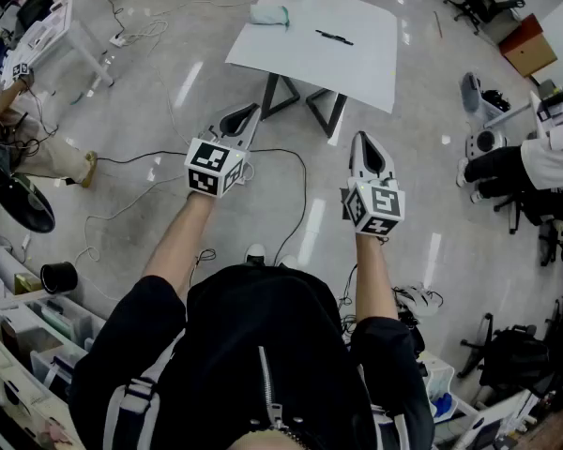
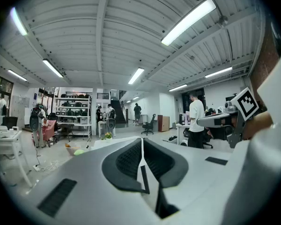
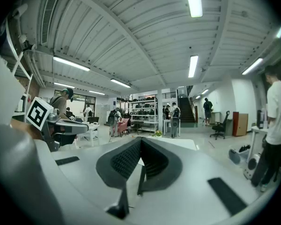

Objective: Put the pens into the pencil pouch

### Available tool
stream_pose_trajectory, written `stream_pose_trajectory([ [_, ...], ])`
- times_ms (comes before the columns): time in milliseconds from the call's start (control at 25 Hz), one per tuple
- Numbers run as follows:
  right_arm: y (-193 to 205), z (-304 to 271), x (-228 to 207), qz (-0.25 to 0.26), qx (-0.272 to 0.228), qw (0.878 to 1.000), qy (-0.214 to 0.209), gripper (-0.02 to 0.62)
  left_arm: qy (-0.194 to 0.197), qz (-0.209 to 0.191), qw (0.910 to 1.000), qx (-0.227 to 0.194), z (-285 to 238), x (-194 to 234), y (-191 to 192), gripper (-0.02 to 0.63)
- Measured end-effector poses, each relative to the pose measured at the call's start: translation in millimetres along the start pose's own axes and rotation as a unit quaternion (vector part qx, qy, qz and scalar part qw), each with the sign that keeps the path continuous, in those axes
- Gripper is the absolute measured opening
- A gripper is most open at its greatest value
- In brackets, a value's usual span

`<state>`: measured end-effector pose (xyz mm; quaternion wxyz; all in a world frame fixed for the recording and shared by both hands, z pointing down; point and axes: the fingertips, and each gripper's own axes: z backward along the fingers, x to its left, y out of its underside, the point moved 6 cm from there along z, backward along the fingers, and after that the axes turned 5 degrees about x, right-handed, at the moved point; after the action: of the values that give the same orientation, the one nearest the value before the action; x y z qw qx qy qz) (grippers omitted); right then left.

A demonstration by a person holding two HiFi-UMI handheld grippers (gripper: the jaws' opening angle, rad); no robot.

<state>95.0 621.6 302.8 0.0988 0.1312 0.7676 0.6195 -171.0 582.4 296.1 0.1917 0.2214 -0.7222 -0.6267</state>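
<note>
Left claw and right claw were both shut and empty, jaws pressed together, pointing ahead at the white table, which stood well apart from them across open floor. We saw a dark pen lying on it, its long axis running left to right across our reach, nearer the right claw. The pale pencil pouch lay to the pen's left, on the left claw's side. We could read no brand or writing, only square markers on the claws.
</note>
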Motion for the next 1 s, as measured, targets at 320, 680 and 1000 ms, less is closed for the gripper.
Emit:
stream_pose_trajectory([
  [320, 14.5, 3.9, -1.3, -0.025, 0.003, 1.0, -0.003, 0.089, -0.004, 0.012, 0.9999, -0.005, 13.5, 0.9, 9.0, 0.102],
  [680, 28.6, -3.2, -1.4, -0.01, 0.024, 1.0, 0.009, 0.262, 0.009, 0.022, 0.9997, -0.002, 15.5, 11.5, 24.5, 0.282],
  [1000, 27.5, -12.0, 21.1, -0.014, 0.015, 1.0, 0.016, 0.267, 0.001, 0.02, 0.9997, -0.01, 23.1, 34.7, 26.7, 0.282],
])
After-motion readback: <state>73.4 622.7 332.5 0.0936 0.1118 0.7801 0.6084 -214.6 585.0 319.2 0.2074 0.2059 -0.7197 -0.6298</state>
